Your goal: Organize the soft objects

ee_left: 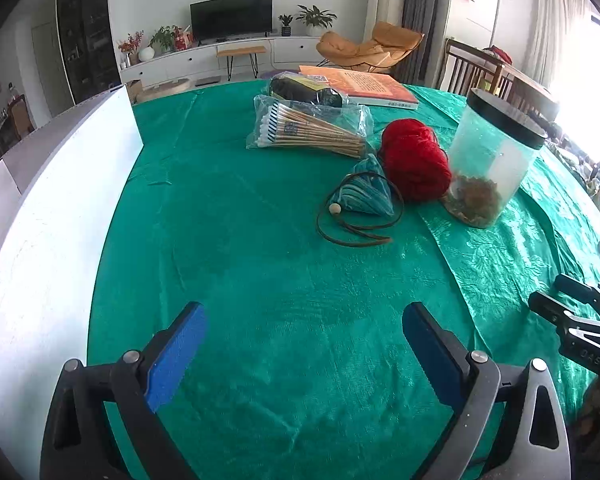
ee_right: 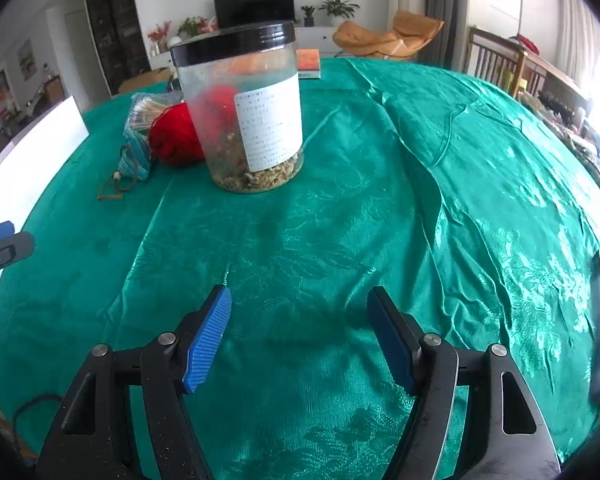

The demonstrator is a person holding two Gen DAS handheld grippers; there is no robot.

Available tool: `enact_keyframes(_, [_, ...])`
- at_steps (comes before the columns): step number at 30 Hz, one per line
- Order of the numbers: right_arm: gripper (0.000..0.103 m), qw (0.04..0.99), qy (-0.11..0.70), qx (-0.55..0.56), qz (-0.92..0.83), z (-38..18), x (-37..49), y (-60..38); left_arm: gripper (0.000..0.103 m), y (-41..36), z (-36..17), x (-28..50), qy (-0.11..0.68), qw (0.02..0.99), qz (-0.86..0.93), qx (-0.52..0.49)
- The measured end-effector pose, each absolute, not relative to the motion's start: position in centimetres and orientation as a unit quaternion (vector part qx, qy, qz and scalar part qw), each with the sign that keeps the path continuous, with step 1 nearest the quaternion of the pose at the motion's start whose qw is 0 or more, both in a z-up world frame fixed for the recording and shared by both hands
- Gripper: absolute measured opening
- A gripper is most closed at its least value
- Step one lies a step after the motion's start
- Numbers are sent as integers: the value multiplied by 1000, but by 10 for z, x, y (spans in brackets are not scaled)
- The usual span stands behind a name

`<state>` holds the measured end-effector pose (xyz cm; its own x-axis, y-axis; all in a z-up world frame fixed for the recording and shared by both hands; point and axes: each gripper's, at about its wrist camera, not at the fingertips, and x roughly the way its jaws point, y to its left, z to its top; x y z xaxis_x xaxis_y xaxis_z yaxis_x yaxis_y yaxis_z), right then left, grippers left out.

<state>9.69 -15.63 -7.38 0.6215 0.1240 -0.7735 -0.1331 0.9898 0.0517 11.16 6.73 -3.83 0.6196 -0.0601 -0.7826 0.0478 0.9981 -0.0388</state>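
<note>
Yarn (ee_left: pixel 414 160), a red ball of it, sits far across the surface (ee_left: pixel 260 280) against a striped teal drawstring pouch (ee_left: pixel 366 192); these two look like the soft things to be sorted, and neither is touched yet. They lie in a loose cluster with harder neighbours: a clear jar with a black lid (ee_right: pixel 244 108) just right of the yarn, a bag of cotton swabs (ee_left: pixel 308 128) behind the pouch, and an orange book (ee_left: pixel 360 86) farther still. The pouch's cord trails toward the near side, probably just as it fell. A white board (ee_left: pixel 60 200) stands along the left edge, perhaps marking where sorted things go, though I can't tell.

Both sets of tongs hang over bare green cloth on the near side, angled down. The left tongs (ee_left: pixel 304 340) are spread wide with nothing between them. The right tongs (ee_right: pixel 300 332) are likewise parted and empty. I'd judge this as the approach before a first pick, with the pouch nearest the left tongs.
</note>
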Motion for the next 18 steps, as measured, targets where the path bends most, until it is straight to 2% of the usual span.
enact_keyframes(3, [74, 900, 431, -21, 64, -79, 95, -156, 98, 71, -52, 130, 444, 896, -20, -7])
enact_keyframes(10, [83, 898, 435, -26, 59, -84, 96, -156, 98, 71, -68, 140, 451, 892, -14, -9])
enact_keyframes(12, [83, 898, 435, -27, 58, -84, 96, -155, 103, 66, -71, 142, 456, 890, -15, 4])
enact_keyframes(18, [86, 897, 437, -28, 58, -84, 97, -153, 103, 64, -72, 142, 457, 889, -19, 5])
